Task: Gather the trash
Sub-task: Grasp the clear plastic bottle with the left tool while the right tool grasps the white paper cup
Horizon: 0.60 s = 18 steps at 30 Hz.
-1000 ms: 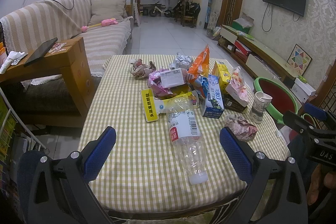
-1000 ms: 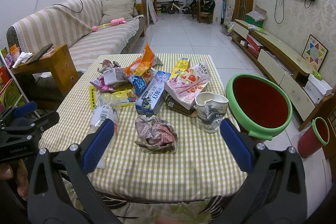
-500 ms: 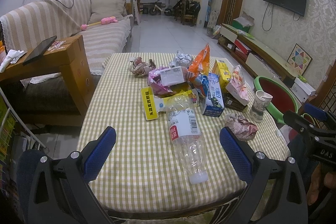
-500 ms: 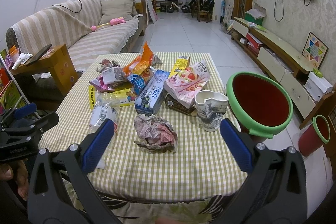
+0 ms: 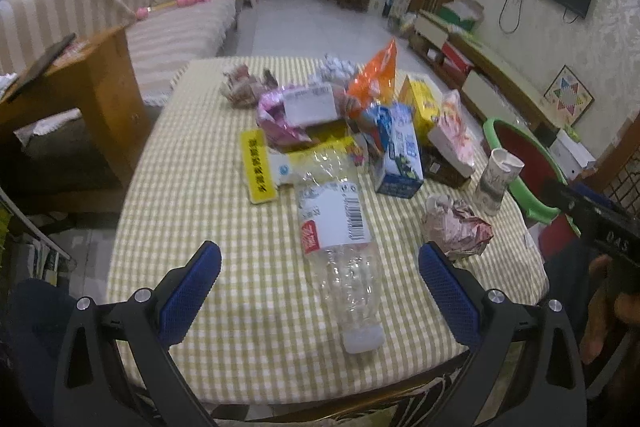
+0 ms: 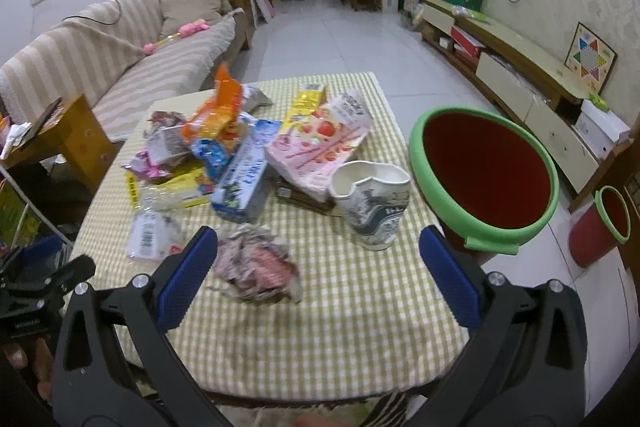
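Left tool (image 5: 319, 285): jaws spread wide, empty, poised over clear plastic bottle (image 5: 338, 239) lying flat on checked desk (image 5: 192, 187), cap toward near edge. Right tool (image 6: 318, 267): jaws spread wide, empty, above crumpled paper wad (image 6: 256, 269). Paper cup (image 6: 372, 205) upright beside wad. Wrappers and blue carton (image 6: 244, 183) heaped mid-desk. Green-rimmed red bin (image 6: 486, 183) just off desk's right edge.

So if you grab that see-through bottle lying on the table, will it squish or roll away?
The bottle looks empty and already crumpled, so it would probably feel very light and squish under the left gripper, whose jaws stand open around it. It lies on its side on the checked tablecloth, so a nudge might roll it, though the dents would likely stop it soon.
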Each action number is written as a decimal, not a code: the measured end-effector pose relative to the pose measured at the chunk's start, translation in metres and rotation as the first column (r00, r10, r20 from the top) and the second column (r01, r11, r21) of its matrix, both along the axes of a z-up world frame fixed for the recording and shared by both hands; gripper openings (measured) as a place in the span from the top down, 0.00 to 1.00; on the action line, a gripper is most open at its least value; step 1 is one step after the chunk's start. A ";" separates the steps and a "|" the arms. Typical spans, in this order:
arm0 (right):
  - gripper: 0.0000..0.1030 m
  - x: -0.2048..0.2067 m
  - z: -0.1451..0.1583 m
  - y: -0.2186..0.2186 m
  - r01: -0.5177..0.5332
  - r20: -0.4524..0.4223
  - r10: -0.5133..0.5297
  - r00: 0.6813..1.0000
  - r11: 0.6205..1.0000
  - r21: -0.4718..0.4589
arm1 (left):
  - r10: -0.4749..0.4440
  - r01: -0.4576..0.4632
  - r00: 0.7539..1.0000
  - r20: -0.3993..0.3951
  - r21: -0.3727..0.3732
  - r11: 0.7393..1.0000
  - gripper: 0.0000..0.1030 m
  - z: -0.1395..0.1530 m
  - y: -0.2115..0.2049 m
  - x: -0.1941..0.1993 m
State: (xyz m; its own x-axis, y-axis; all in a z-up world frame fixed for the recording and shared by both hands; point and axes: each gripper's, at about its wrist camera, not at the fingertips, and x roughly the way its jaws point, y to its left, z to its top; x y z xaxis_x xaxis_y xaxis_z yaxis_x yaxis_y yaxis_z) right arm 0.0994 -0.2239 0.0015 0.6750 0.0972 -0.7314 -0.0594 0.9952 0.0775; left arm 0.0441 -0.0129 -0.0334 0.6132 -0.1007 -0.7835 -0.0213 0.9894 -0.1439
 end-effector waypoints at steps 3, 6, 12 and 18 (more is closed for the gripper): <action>0.03 0.020 -0.010 -0.007 -0.002 -0.040 0.001 0.999 1.000 -0.023 | 0.008 -0.009 0.998 -0.059 -0.019 1.000 0.08 -0.011 -0.001 0.012; 0.03 0.039 -0.024 -0.013 -0.015 -0.074 0.012 0.997 0.999 -0.049 | 0.010 -0.013 0.993 -0.114 -0.025 1.000 0.09 -0.025 -0.002 0.024; 0.03 0.070 -0.048 -0.025 -0.052 -0.133 0.038 0.990 0.993 -0.107 | 0.007 -0.011 0.984 -0.177 -0.019 1.000 0.10 -0.042 -0.007 0.043; 0.03 0.085 -0.063 -0.029 -0.094 -0.159 0.073 0.985 0.988 -0.125 | 0.025 -0.038 0.968 -0.250 -0.048 0.998 0.17 -0.061 -0.007 0.064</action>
State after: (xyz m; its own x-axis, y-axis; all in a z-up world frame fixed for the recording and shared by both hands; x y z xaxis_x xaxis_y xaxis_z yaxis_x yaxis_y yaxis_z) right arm 0.1847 -0.2533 -0.0612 0.5472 0.0447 -0.8358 -0.1401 0.9894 -0.0388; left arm 0.1079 -0.0198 -0.0941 0.4024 -0.1288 -0.9064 -0.0941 0.9790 -0.1809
